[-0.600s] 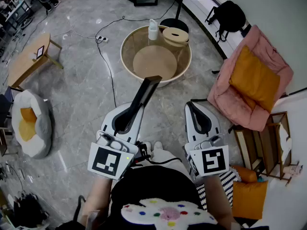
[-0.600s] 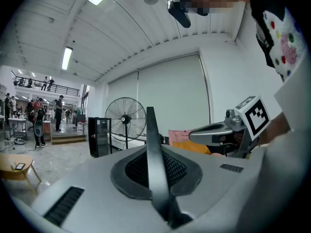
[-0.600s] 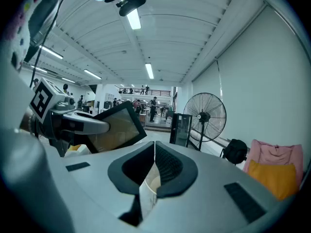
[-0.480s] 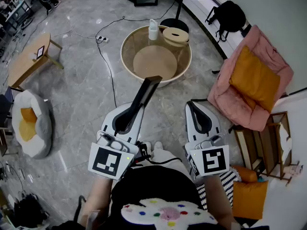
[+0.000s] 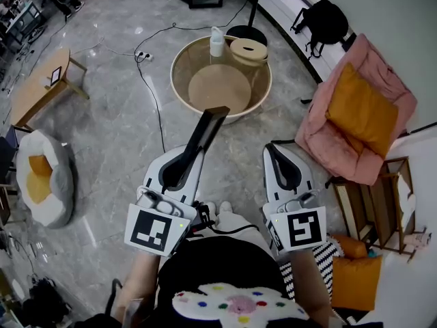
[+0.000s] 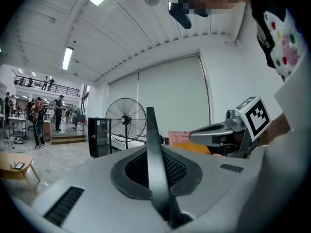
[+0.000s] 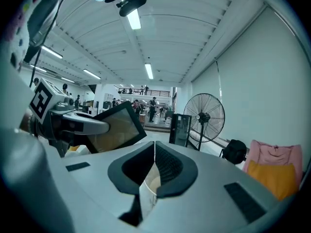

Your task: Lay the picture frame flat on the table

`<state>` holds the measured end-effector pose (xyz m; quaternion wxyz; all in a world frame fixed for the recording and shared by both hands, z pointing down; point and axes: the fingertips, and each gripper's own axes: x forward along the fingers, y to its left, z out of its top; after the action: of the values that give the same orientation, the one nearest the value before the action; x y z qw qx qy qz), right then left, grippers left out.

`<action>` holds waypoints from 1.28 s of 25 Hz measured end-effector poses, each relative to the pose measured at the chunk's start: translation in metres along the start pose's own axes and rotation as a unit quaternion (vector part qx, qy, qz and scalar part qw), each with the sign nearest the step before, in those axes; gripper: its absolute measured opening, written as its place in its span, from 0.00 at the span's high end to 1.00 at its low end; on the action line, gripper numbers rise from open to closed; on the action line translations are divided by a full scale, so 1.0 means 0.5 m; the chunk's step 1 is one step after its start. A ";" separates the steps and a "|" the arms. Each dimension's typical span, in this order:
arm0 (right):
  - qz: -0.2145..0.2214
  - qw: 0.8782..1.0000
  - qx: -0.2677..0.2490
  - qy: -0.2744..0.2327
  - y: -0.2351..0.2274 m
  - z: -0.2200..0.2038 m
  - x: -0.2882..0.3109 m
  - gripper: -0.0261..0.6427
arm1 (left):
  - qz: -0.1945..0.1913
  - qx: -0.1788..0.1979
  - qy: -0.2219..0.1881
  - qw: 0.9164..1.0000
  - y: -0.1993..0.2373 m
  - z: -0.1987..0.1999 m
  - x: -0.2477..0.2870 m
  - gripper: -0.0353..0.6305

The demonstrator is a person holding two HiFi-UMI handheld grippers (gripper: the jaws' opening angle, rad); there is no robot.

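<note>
Head view: frame [image 5: 205,134] is off the table [image 5: 179,82], carried in the air over the floor on the near side of it. It is seen edge-on, its upper end reaching toward the table's near edge. The left gripper [image 5: 179,171] has its fingers clamped narrow on the frame's lower edge; the left gripper view shows the dark edge running straight up between the pads. The right gripper [image 5: 278,159] is apart from the frame, fingers together with nothing in them.

Progress, as judged: pick-up done. Left to do: carry to the table, tip over, lay flat, release. None of the lay-down has begun.

Table: round, with a raised rim. The middle and near part of its top look bare. A bottle [image 5: 217,42] and a round box [image 5: 249,50] stand at the far edge, touching or nearly so.

In the way: the rim must be cleared, so the frame should probably go in from above. The bottle and box limit the far side. A cable [image 5: 154,94] runs over the floor left of the table.

Round about: fan [image 5: 248,19] behind the table, backpack [image 5: 328,22] and armchair [image 5: 362,111] to the right, all well apart.
</note>
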<state>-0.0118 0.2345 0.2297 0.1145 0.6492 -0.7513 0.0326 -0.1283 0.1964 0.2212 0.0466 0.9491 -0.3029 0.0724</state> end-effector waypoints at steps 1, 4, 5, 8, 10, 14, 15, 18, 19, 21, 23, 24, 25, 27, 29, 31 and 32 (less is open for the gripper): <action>0.001 1.000 0.004 -0.001 0.002 0.001 0.000 0.91 | -0.001 0.001 0.000 1.000 0.001 0.001 -0.001 0.90; 0.000 0.999 0.026 -0.019 0.005 0.011 -0.001 0.91 | -0.004 0.002 -0.001 1.000 0.006 0.001 -0.004 0.90; -0.002 0.999 0.030 -0.026 0.007 0.016 -0.002 0.91 | -0.005 0.002 -0.002 1.000 0.009 0.001 -0.006 0.90; -0.005 0.999 0.028 -0.034 0.014 0.027 0.003 0.91 | -0.007 0.005 -0.005 1.000 0.019 0.004 -0.009 0.90; -0.008 0.999 0.016 -0.031 0.023 0.030 0.006 0.91 | -0.009 0.009 -0.011 1.000 0.025 0.008 -0.013 0.90; -0.017 0.999 0.001 -0.028 0.046 0.033 0.002 0.91 | -0.013 0.010 -0.016 1.000 0.034 0.011 -0.030 0.90; -0.020 0.999 -0.001 -0.029 0.050 0.036 0.002 0.91 | -0.014 0.011 -0.017 1.000 0.037 0.012 -0.032 0.90; -0.027 0.999 -0.001 -0.030 0.059 0.038 0.002 0.91 | -0.018 0.011 -0.024 0.999 0.044 0.017 -0.039 0.90; -0.029 0.999 0.000 -0.030 0.062 0.038 0.000 0.91 | -0.020 0.013 -0.025 0.999 0.044 0.018 -0.041 0.90; -0.030 0.999 0.000 -0.031 0.066 0.039 -0.002 0.91 | -0.021 0.015 -0.028 0.999 0.045 0.020 -0.044 0.90; -0.029 0.999 0.000 -0.031 0.068 0.038 -0.001 0.91 | -0.021 0.014 -0.030 0.999 0.047 0.022 -0.045 0.90; -0.029 0.999 0.000 -0.030 0.068 0.037 0.000 0.91 | -0.021 0.014 -0.031 0.999 0.049 0.021 -0.044 0.90; -0.029 0.999 0.000 -0.030 0.067 0.038 0.003 0.91 | -0.021 0.014 -0.031 0.999 0.050 0.021 -0.043 0.90; -0.029 0.999 -0.002 -0.031 0.063 0.040 0.011 0.91 | -0.020 0.014 -0.031 0.999 0.056 0.021 -0.038 0.90; -0.028 0.999 -0.007 -0.031 0.059 0.043 0.023 0.91 | -0.015 0.014 -0.031 0.999 0.065 0.022 -0.032 0.90; -0.026 0.999 -0.015 -0.033 0.050 0.043 0.035 0.91 | -0.008 0.014 -0.031 0.999 0.072 0.023 -0.023 0.90; -0.027 0.999 -0.018 -0.033 0.043 0.043 0.041 0.91 | -0.006 0.014 -0.031 0.999 0.075 0.024 -0.017 0.90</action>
<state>-0.0383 0.2138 0.2152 0.1018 0.6676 -0.7375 -0.0057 -0.1554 0.1691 0.2095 0.0240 0.9534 -0.2971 0.0466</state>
